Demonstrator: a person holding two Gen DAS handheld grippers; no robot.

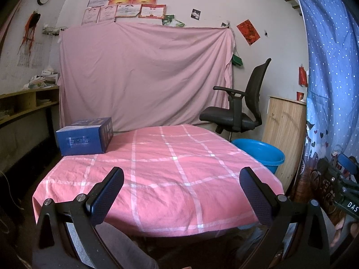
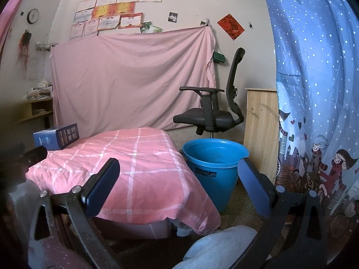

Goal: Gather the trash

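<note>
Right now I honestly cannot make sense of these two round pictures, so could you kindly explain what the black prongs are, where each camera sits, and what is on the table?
There is no robot here: a person holds a two-finger gripper in each hand, and a fisheye camera on each looks forward along its fingers. One picture comes from the left gripper, the other from the right gripper. The black prongs are those fingers; both pairs stand wide apart and hold nothing. Ahead is a table under a pink checked cloth. Only a blue box lies on it, at the far left corner. A blue bucket stands on the floor to the table's right, with a black office chair behind.
</note>
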